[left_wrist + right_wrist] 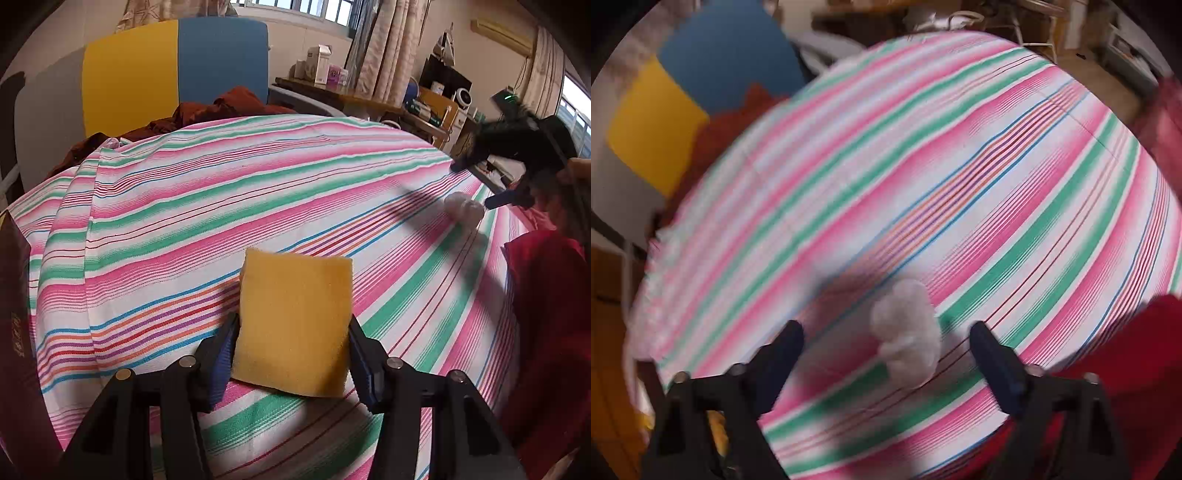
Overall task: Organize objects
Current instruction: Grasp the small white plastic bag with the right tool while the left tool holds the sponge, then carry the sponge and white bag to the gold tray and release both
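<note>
Striped cloth: left gripper clamps sponge; right gripper gapes.

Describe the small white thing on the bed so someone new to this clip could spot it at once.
Start from the striped bedsheet. Near its edge by the red cloth lies a white fluffy clump, between the open jaws of the right gripper. Nothing else there is white and cottony; the yellow sponge is flat-sided.
</note>
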Available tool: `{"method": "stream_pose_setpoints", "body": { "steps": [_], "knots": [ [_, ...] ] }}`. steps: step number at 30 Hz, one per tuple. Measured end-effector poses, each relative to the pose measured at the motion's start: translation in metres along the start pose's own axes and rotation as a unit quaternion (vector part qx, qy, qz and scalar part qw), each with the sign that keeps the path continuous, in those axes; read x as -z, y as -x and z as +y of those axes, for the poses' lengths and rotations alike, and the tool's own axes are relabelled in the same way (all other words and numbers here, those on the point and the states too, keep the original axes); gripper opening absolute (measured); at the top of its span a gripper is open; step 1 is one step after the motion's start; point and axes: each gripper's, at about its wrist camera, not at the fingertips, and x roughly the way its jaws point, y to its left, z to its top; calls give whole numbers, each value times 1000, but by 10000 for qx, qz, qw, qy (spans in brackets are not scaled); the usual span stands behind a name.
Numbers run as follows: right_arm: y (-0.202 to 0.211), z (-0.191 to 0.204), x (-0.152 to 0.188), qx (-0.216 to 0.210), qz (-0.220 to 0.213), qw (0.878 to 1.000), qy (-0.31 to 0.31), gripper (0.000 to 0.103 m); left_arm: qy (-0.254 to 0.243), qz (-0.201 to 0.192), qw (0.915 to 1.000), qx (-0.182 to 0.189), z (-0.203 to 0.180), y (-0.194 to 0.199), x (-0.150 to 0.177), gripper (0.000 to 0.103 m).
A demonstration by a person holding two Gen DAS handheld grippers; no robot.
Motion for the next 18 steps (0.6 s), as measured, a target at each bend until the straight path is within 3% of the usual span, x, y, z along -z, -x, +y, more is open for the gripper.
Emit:
{"method": "stream_pose_setpoints", "body": {
  "steps": [2, 6, 9, 18],
  "knots": [
    [-14, 5, -2, 239, 338, 9988, 251, 66, 55, -2, 10000, 47, 2, 0, 0, 56],
    [-25, 16, 1, 543, 430, 9955, 652, 39, 48, -31, 10000, 46, 2, 0, 1, 56],
    [-28, 21, 8, 544, 376, 9943, 841, 39, 3, -48, 10000, 6, 0, 0, 2, 56],
    [-25, 46, 40, -246, 454, 9924, 1118, 39, -61, -81, 9999, -46, -1, 1, 3, 54]
  ]
}}
